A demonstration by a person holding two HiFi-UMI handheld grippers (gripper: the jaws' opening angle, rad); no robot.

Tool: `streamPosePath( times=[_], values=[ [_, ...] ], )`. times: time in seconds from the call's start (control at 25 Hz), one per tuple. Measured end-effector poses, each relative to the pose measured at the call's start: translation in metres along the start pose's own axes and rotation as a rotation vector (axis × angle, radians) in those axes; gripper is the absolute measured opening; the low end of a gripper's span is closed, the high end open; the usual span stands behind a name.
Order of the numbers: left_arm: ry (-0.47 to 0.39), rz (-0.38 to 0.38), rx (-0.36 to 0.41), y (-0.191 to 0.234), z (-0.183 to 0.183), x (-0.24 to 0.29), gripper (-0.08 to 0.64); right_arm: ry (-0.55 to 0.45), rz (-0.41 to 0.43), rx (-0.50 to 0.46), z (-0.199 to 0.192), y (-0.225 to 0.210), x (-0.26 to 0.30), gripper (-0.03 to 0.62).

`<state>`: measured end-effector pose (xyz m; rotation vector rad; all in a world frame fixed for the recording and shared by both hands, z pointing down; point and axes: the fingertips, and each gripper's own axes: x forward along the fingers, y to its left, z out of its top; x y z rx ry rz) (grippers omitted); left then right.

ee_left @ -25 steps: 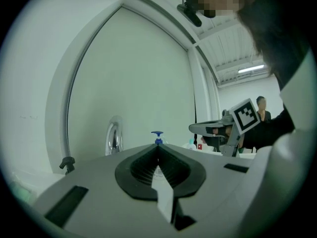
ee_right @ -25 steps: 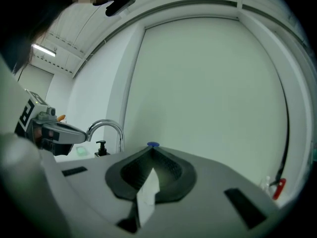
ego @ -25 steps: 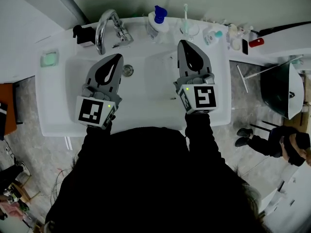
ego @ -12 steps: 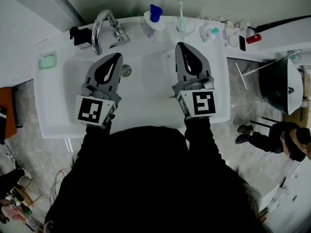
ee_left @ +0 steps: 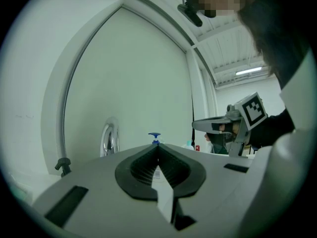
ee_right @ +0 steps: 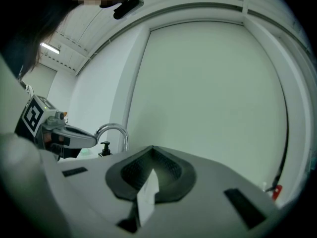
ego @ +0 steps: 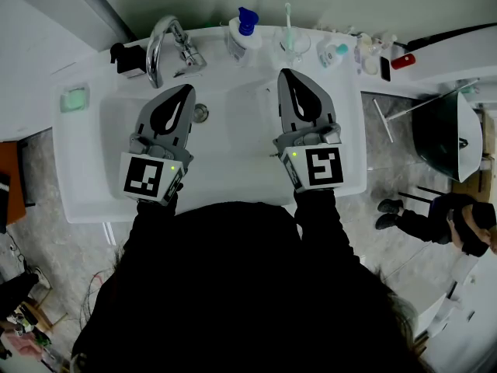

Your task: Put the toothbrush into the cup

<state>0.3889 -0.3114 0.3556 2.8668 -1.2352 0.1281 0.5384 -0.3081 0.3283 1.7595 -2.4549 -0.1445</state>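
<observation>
A pale toothbrush (ego: 288,20) stands upright in a clear cup (ego: 294,45) on the back ledge of the white sink (ego: 85,177). My right gripper (ego: 286,74) hangs over the basin just in front of the cup, apart from it, jaws shut and empty. Over the left half of the basin my left gripper (ego: 189,90) is also shut on nothing, near the drain (ego: 201,113). In the left gripper view the shut jaws (ee_left: 157,146) point at the wall. The right gripper view shows its jaws (ee_right: 151,148) closed the same way; the cup is hidden in both.
A chrome faucet (ego: 159,47) rises at the back left, with a black dispenser (ego: 129,57) beside it and a blue-pump soap bottle (ego: 244,29) left of the cup. Small bottles (ego: 342,51) crowd the back right. A green soap (ego: 75,97) lies far left. A dark bin (ego: 443,134) stands on the floor.
My right gripper has drawn back slightly from the cup. The left gripper has kept still.
</observation>
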Motion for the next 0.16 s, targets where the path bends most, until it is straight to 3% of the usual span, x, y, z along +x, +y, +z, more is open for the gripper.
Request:
streamPosePath(
  times=[0.16],
  values=[
    [-0.005, 0.003, -0.003, 0.0009, 0.0, -0.0005, 0.009, 0.002, -0.004, -0.001, -0.0003, -0.0007, 0.0007, 0.002]
  ],
)
